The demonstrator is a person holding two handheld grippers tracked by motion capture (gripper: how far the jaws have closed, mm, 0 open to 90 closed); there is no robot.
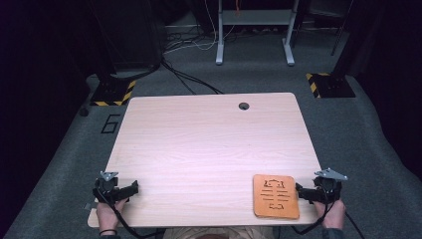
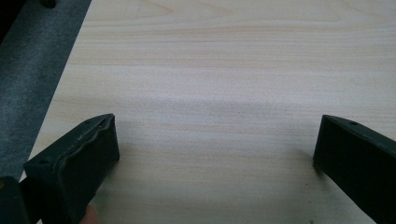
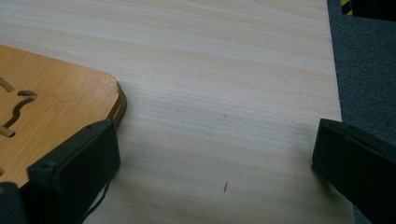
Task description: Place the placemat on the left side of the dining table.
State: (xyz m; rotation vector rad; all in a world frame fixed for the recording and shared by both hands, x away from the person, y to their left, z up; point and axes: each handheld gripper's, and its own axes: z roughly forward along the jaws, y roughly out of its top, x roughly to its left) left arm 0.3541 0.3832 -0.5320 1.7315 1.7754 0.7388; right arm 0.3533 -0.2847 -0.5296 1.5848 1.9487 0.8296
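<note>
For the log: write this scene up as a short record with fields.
surface: wooden table
item: orange wooden board with cut slots, flat near the front right corner
left gripper: jaws wide apart, holding nothing, over bare table
right gripper: jaws wide apart, holding nothing, one jaw over the board's edge
floor: grey carpet

Room's pretty dark w/ grey carpet floor [image 1: 59, 164] all around. Light wood surface [image 1: 209, 144] in the middle, has a cable hole [image 1: 243, 106] near the far edge. Behind it a white desk frame [image 1: 254, 30] w/ cables [image 1: 189, 45] trailing on the floor, plus two black bases w/ yellow/black hazard tape [image 1: 113, 92] [image 1: 329, 84] left & right.
</note>
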